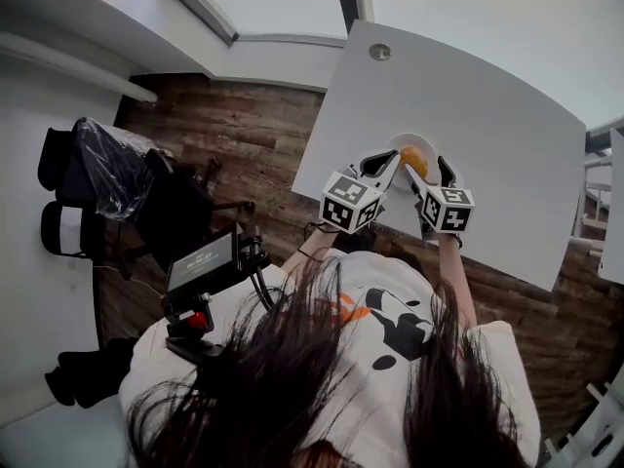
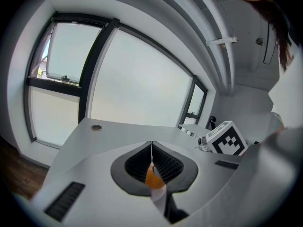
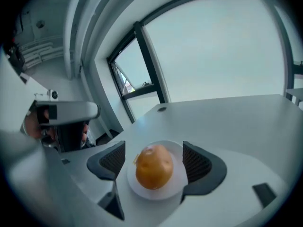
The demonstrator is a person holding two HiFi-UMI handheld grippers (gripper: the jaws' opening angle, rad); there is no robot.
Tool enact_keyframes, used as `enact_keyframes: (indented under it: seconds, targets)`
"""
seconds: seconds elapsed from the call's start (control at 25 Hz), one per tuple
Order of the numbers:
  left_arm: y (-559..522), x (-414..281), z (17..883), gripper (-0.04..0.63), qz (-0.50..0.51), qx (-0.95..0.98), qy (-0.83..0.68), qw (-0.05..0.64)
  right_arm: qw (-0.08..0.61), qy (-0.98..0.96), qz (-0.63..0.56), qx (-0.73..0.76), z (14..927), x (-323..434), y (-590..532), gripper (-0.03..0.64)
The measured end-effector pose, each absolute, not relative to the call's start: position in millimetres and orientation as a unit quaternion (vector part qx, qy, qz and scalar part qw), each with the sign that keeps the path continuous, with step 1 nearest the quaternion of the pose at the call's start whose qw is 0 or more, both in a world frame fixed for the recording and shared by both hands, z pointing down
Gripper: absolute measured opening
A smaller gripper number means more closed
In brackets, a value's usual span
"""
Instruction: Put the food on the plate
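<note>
An orange, rounded piece of food [image 3: 154,167] lies on a small white plate [image 3: 176,188] on the white table [image 1: 487,96]. My right gripper [image 3: 154,161] is open, one finger on each side of the food and apart from it. In the head view the food [image 1: 413,155] and plate [image 1: 395,144] sit near the table's front edge, with the right gripper [image 1: 429,175] just behind them. My left gripper [image 1: 388,167] is at the plate's left side. Its pads [image 2: 163,164] meet in a thin line, shut, and a sliver of the food [image 2: 152,178] shows below them.
A round cable grommet [image 1: 379,52] is set in the table's far part. The table's near-left edge drops to a wooden floor [image 1: 244,135]. A chair under clear plastic [image 1: 107,178] stands at the left. A small screen device [image 1: 202,261] hangs at the person's chest.
</note>
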State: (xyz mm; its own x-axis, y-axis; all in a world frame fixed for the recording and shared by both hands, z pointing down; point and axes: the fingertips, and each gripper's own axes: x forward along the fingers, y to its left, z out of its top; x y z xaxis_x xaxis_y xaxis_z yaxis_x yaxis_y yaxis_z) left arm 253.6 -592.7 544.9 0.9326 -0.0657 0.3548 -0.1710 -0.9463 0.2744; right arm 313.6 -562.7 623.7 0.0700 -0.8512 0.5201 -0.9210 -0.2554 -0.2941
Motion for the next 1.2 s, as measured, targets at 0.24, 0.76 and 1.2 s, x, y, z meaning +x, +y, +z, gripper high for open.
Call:
enact_keyframes:
  seconds: [0.24, 0.76, 1.2]
  targets:
    - [-565, 253, 533, 0.006, 0.160, 0.972, -0.081, 0.153, -0.027, -0.633, 0.278, 0.722, 571, 309, -538, 0.380]
    - [-468, 235, 514, 0.006, 0.119, 0.966, -0.153, 0.171, -0.051, -0.672, 0.285, 0.682, 552, 290, -441, 0.092]
    - [-416, 198, 528, 0.006, 0.154, 0.957, -0.175, 0.171, -0.071, -0.693, 0.312, 0.646, 553, 249, -407, 0.075]
